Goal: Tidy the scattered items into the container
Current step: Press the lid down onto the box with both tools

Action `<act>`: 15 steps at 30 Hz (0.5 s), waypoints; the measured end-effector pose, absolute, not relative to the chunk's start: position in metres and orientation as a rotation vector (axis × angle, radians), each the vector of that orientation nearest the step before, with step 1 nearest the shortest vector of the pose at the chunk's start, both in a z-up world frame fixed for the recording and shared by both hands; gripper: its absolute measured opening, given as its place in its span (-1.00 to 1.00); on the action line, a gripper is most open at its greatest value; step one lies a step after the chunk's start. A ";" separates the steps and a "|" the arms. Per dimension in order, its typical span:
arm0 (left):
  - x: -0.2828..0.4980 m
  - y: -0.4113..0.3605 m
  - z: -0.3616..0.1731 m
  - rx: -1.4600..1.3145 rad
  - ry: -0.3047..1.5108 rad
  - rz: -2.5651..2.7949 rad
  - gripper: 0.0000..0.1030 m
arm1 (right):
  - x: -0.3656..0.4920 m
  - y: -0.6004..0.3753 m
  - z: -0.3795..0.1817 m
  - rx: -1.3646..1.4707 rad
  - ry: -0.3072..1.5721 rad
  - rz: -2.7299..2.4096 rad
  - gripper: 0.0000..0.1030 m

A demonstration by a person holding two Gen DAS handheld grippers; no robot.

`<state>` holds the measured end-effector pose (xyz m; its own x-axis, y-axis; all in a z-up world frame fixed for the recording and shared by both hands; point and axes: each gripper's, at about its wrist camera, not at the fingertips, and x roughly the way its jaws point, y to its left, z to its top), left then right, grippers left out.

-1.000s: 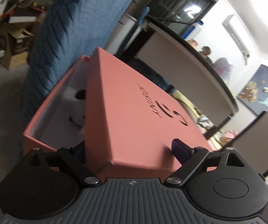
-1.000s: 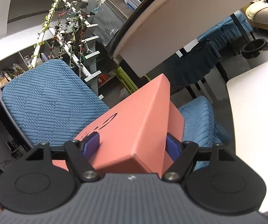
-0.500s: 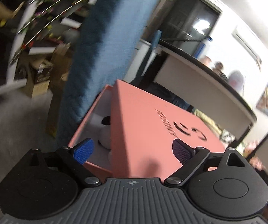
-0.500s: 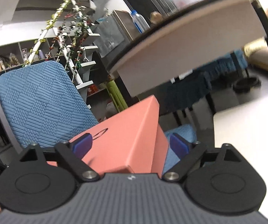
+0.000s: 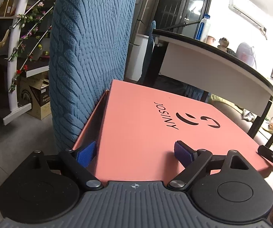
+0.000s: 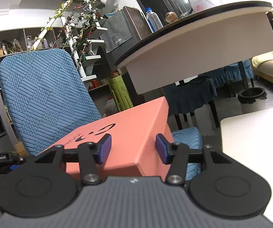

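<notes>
Pink lid (image 5: 146, 133) askew, box edge (image 5: 91, 125) exposed

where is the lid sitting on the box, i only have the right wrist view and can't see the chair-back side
observer: the pink lid is shifted off the pink box; an open gap shows along the side by the blue chair back.
operator: and the left gripper
observer: the left gripper is open at the lid's near end, one pad at that gap, the other over the lid's top.
operator: what does the print say
observer: the black lettering reads JOSINY.
</notes>
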<state>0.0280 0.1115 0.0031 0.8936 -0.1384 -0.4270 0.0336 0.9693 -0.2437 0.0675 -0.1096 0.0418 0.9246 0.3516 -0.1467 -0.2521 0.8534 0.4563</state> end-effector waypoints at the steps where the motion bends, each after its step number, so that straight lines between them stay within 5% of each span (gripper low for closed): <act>1: 0.030 0.114 0.003 -0.230 0.459 -0.093 0.76 | 0.068 -0.109 0.041 0.452 0.233 0.325 0.02; 15: 0.041 0.149 -0.003 -0.266 0.487 -0.086 0.79 | 0.065 -0.096 0.037 0.524 0.270 0.430 0.03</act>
